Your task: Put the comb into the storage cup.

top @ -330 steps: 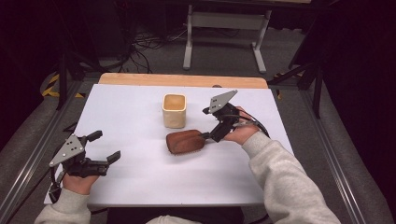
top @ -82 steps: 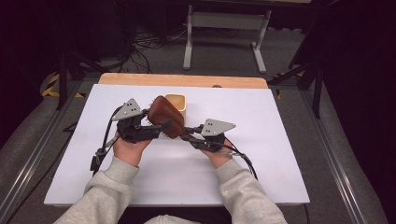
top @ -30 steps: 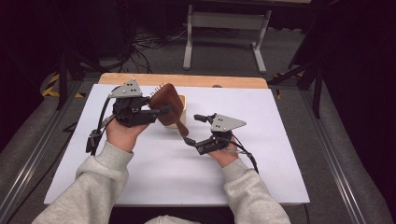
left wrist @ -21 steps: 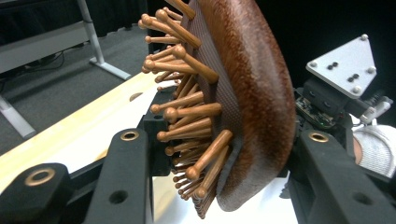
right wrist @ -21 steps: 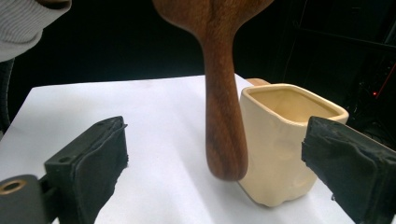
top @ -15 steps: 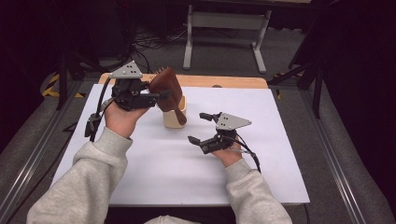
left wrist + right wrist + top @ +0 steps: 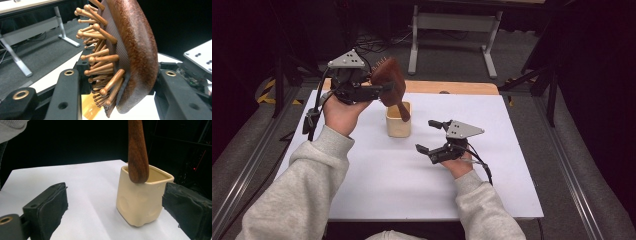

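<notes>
- One hairbrush [image 7: 388, 82] on the scene, dark brown wood, and it is up in the air in my left gripper [image 7: 381, 89].
- My left fingers [image 7: 67, 97] are clenched on the brush head: in the left gripper view one sits on the bristle side, the other on the smooth wooden back.
- The bristles are wooden pins with round tips, too many and too crowded to count.
- The brush hangs head up, handle down, tilted, over the far left part of the tabletop [image 7: 377, 180].
- One cup [image 7: 398, 120], cream-coloured, squarish with rounded corners, standing upright on the tabletop just below the brush.
- The handle's tip [image 7: 137, 173] is right at the cup's rim; from the right gripper view it overlaps the rim's front edge, and I cannot tell whether it has dipped inside or is just above.
- What the cup holds besides that, I cannot see; its inside is hidden from these angles.
- One right gripper [image 7: 432, 137], low over the tabletop, to the right of the cup and apart from it.
- My right fingers [image 7: 50, 205] are released and spread wide, nothing between them, aimed at the cup.
- Two grippers, one brush, one cup: that is everything on the white tabletop.
</notes>
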`<state>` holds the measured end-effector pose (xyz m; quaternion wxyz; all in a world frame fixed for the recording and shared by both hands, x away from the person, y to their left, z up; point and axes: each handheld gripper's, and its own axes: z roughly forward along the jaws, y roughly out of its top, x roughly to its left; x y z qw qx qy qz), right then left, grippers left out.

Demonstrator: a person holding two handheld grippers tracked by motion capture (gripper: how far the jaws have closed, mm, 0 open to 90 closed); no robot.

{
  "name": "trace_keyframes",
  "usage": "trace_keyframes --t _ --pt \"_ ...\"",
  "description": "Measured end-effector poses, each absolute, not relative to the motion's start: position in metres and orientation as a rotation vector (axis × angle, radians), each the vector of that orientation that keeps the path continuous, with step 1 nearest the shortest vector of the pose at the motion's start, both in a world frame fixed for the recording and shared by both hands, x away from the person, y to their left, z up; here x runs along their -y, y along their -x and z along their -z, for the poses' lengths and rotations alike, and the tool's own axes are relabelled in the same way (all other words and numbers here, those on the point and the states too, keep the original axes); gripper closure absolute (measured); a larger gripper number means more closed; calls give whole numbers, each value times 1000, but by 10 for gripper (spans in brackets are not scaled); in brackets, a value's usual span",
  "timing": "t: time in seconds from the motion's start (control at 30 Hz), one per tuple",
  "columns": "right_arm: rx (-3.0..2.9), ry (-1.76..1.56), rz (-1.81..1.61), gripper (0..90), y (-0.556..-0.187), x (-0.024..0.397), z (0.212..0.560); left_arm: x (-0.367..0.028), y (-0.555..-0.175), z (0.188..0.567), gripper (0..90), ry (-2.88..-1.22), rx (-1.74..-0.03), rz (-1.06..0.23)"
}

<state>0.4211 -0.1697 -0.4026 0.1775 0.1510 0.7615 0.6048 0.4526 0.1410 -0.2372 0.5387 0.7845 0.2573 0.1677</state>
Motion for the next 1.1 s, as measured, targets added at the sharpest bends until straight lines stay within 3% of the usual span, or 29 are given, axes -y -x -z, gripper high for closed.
trace_keyframes --t 1.1 --pt "-2150 -439 -1711 65 -423 171 404 -146 -494 244 559 -1855 -755 -439"
